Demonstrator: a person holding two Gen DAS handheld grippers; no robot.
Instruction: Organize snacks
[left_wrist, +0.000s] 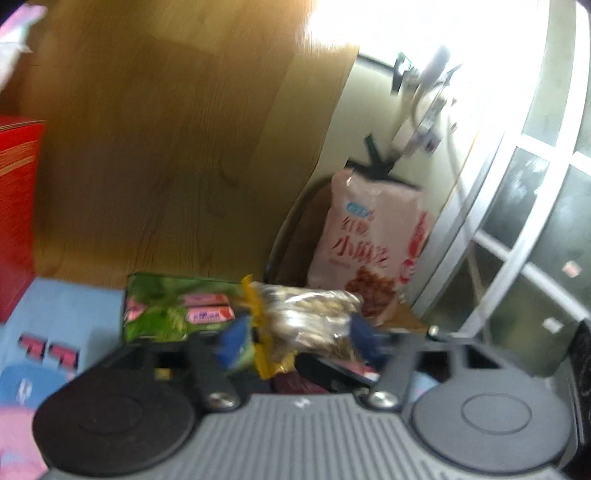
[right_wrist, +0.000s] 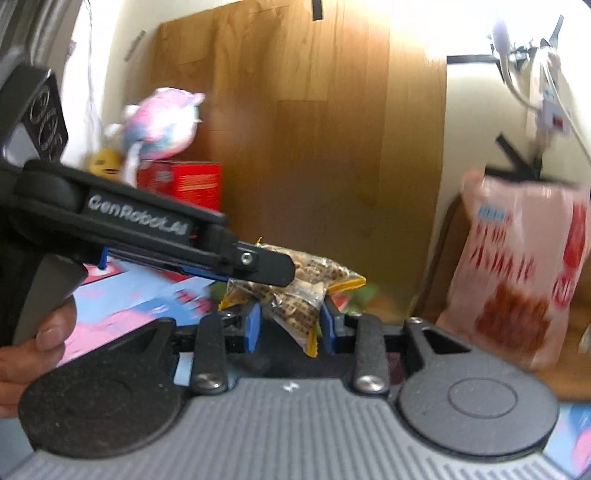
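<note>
With the clear snack bag (right_wrist: 295, 291) hanging between the right gripper (right_wrist: 290, 326)'s 2 near-closed blue pads, and the left gripper (left_wrist: 293, 341) spread wide around it — not pressing — carry it level toward the pink bag (right_wrist: 524, 273)

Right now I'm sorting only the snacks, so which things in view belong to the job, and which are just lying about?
Part of the job: clear snack bag, green snack packet, pink snack bag.

Lying about: plush toy, wooden board, red box (contents unclear).
</note>
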